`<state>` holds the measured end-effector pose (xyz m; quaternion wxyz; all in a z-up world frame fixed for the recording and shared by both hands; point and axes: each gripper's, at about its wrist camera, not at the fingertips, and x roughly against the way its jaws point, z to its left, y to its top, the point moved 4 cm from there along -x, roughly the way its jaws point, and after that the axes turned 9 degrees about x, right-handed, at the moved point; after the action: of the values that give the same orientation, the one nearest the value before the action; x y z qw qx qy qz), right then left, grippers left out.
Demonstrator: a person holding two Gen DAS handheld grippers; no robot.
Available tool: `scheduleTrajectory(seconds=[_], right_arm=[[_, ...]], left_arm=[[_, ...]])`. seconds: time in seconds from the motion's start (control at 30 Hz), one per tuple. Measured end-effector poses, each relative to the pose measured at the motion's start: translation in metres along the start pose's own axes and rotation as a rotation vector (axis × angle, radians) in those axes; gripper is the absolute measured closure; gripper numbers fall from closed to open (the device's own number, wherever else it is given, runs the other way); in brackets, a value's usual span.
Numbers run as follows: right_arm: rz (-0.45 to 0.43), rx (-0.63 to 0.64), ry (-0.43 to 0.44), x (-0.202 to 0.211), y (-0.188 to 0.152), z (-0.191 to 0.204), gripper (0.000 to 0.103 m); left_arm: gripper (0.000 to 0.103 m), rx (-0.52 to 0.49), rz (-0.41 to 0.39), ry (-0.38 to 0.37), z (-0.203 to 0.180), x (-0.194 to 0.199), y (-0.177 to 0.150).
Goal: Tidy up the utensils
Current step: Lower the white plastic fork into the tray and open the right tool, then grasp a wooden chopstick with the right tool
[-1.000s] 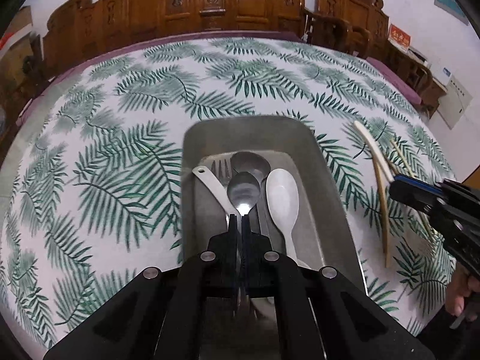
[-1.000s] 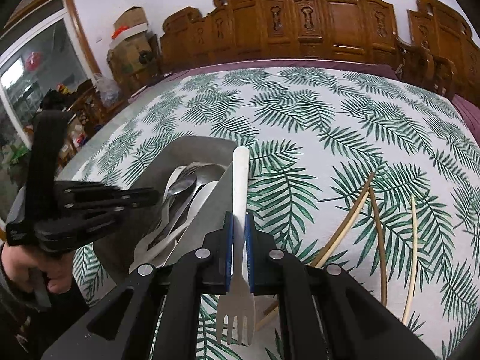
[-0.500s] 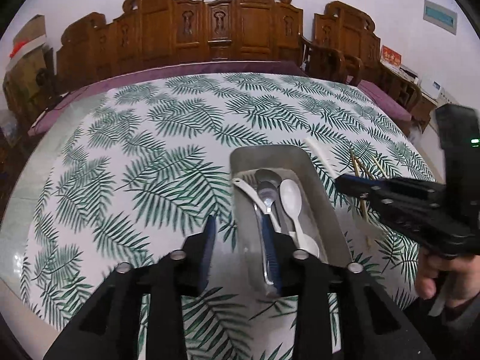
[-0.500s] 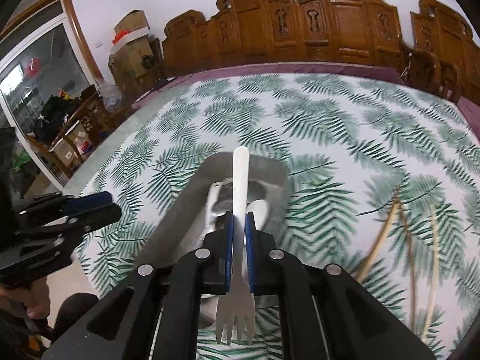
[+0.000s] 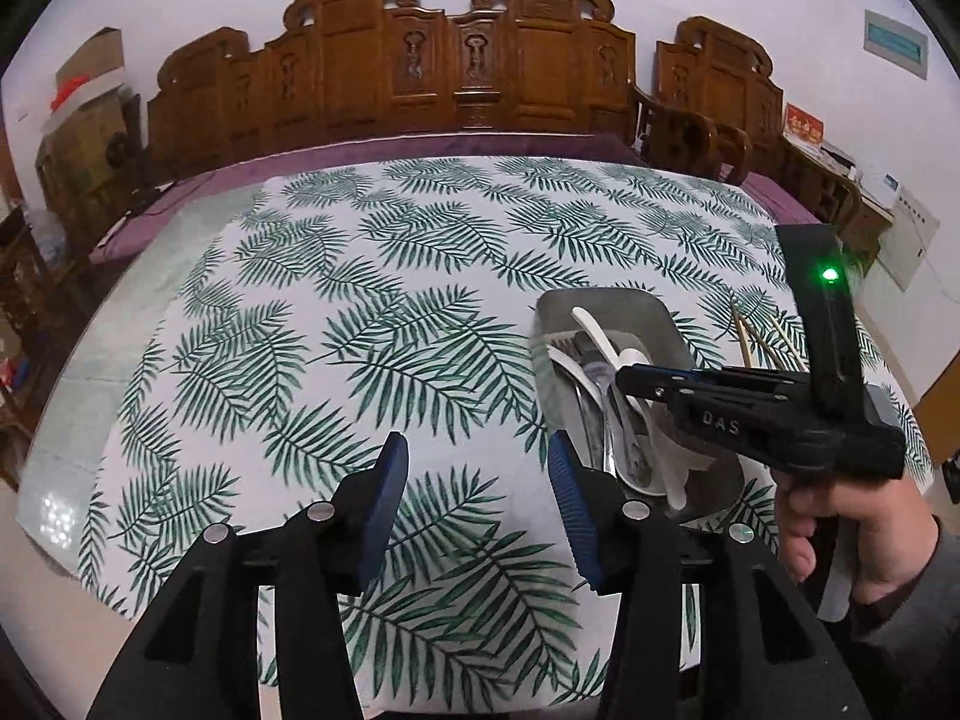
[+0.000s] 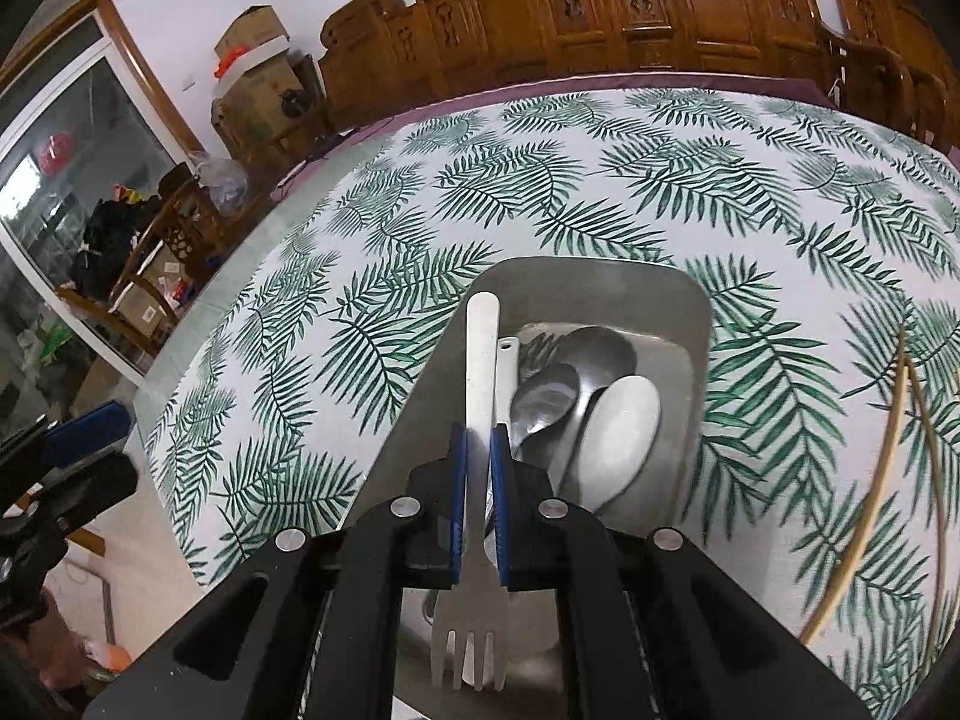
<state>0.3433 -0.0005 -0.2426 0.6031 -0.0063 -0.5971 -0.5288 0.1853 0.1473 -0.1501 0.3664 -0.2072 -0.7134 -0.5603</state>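
The right gripper (image 6: 478, 450) pinches a white fork (image 6: 480, 396) between its blue pads (image 6: 458, 480). The fork's handle points away from the camera and its tines point back toward it. The fork hangs over the near left part of a grey tray (image 6: 600, 282), above the utensils lying inside.

The tray holds two metal spoons (image 6: 549, 393), a white spoon (image 6: 621, 426) at the right, and another white handle (image 6: 506, 360) just beside the held fork. The tray rests on a tabletop (image 6: 600, 180) covered with a green leaf-print cloth.

Several wooden chopsticks (image 6: 882, 468) lie on the cloth to the right of the tray, apart from it.

The left gripper (image 5: 477, 468) hovers over bare cloth to the left of the tray (image 5: 606, 300), jaws spread wide and holding nothing. In the left wrist view, the right gripper (image 5: 624, 373) reaches over the tray from the right, held in a hand (image 5: 852, 534).

Carved wooden chairs (image 5: 468, 60) line the far edge of the tabletop.
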Motion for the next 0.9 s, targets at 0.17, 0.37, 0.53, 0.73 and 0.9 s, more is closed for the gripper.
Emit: scheduleTrajectory(seconds=[0.17,0.37,0.53,0.73,0.9], right_arm=[[0.006,-0.022,-0.006,-0.006,0.002,-0.001,0.093],[-0.002,-0.011,-0.012,-0.002,0.001,-0.004,0.090],[-0.029,0.030,-0.025,0.024,-0.001,-0.006,0.090],[-0.078,0.084,-0.071,0.076,-0.011,-0.014,0.090],[-0.109,0.088,-0.129,0.124,-0.025,-0.038,0.090]], left_arm=[[0.057,0.004,-0.007,0.002,0.005,0.006,-0.002],[0.056,-0.002,-0.011,0.000,0.001,0.008,-0.004],[0.055,-0.011,-0.015,-0.011,-0.009,0.013,-0.006],[0.039,-0.023,-0.030,-0.035,-0.033,0.021,-0.007],[0.022,-0.043,-0.047,-0.083,-0.060,0.029,-0.009]])
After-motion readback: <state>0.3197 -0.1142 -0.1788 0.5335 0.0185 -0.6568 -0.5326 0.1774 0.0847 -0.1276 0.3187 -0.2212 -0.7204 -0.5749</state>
